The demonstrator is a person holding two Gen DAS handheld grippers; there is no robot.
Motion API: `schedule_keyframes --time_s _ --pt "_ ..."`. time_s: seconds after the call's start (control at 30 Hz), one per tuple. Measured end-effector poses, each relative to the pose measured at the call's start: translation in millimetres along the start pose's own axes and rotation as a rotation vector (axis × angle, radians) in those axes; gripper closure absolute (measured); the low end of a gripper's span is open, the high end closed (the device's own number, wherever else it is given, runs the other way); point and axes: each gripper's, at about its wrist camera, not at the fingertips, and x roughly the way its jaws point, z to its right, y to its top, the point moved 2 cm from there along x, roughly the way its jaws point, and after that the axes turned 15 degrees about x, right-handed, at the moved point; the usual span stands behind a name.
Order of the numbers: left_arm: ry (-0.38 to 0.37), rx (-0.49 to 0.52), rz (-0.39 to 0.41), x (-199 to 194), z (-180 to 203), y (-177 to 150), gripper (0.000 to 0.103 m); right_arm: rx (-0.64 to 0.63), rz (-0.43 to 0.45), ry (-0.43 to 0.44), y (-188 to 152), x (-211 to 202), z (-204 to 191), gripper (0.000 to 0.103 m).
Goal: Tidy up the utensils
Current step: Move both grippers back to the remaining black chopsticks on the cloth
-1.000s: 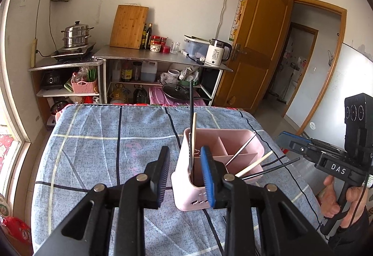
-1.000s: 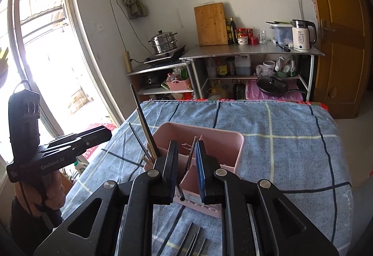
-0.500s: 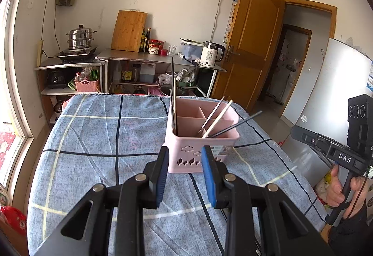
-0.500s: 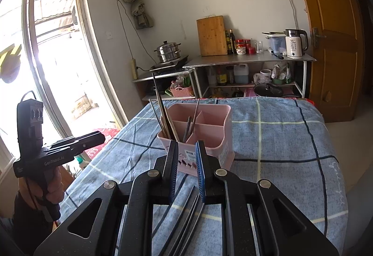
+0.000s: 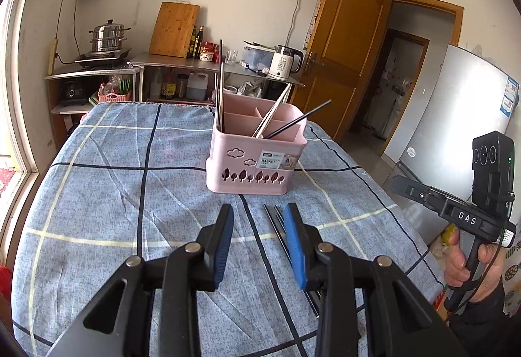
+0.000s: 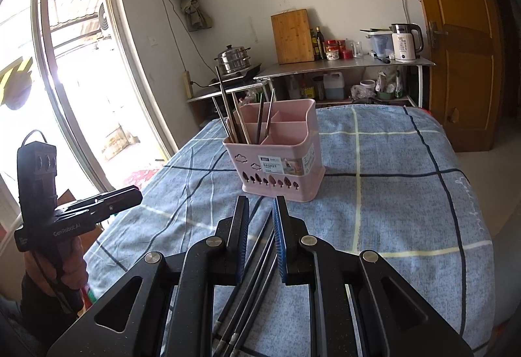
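Observation:
A pink utensil basket (image 5: 257, 155) with compartments stands on the blue checked tablecloth (image 5: 114, 194); it also shows in the right wrist view (image 6: 280, 158). Several chopsticks (image 5: 273, 119) stand and lean in it. More loose chopsticks (image 5: 276, 220) lie flat on the cloth in front of the basket, and in the right wrist view these chopsticks (image 6: 257, 266) run under the fingers. My left gripper (image 5: 259, 220) is open and empty, a little short of the basket. My right gripper (image 6: 262, 210) is open by a narrow gap and empty, over the loose chopsticks.
A steel counter (image 5: 182, 62) at the back holds a cutting board, bottles and a white kettle (image 5: 285, 62). A steamer pot (image 5: 105, 39) sits on a side shelf. A wooden door (image 5: 345, 44) and a fridge (image 5: 456, 116) are to the right, a bright window (image 6: 65, 70) to the left.
Both grippers have pulled back and down from over the basket, which now sits farther away. The loose chopsticks on the cloth have come into view by the fingers.

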Motion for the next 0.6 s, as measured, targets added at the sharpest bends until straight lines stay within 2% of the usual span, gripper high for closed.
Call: schedule_keyframes --time_s 0.33,0.6 --pt "-0.018 -0.005 -0.056 20.1 4.8 -13.6 0.069 0.021 -0.055 -0.023 -10.9 21.7 12.0 0.088" --pt "-0.056 -0.033 -0.132 56.3 7.5 -22.7 0.069 0.048 -0.143 -0.047 -24.9 61.7 24.5 0.088"
